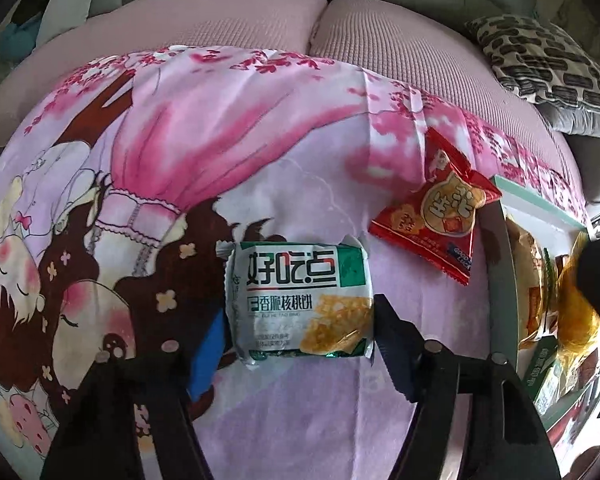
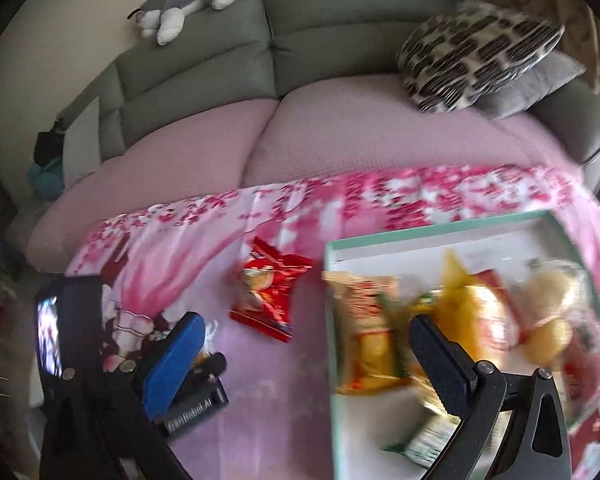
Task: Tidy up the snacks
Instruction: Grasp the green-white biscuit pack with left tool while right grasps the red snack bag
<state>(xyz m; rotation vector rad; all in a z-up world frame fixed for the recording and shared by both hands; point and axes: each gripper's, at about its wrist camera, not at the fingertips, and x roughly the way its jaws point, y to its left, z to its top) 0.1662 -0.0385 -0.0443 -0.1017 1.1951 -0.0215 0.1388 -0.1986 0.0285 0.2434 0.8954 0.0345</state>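
Note:
A green-and-white biscuit packet lies flat on the pink cartoon-print cloth. My left gripper straddles it from above, its blue pad against the packet's left side and its black pad against the right side. A red triangular snack packet lies further off to the right, beside a teal-rimmed white box holding several yellow and orange snack packs. My right gripper hangs wide open over the box's left wall, with nothing held. The red packet lies just left of the box.
The cloth covers a low surface in front of a grey sofa with a pink seat cover. A black-and-white patterned cushion and a grey one lie at the sofa's right end. A plush toy lies on the backrest.

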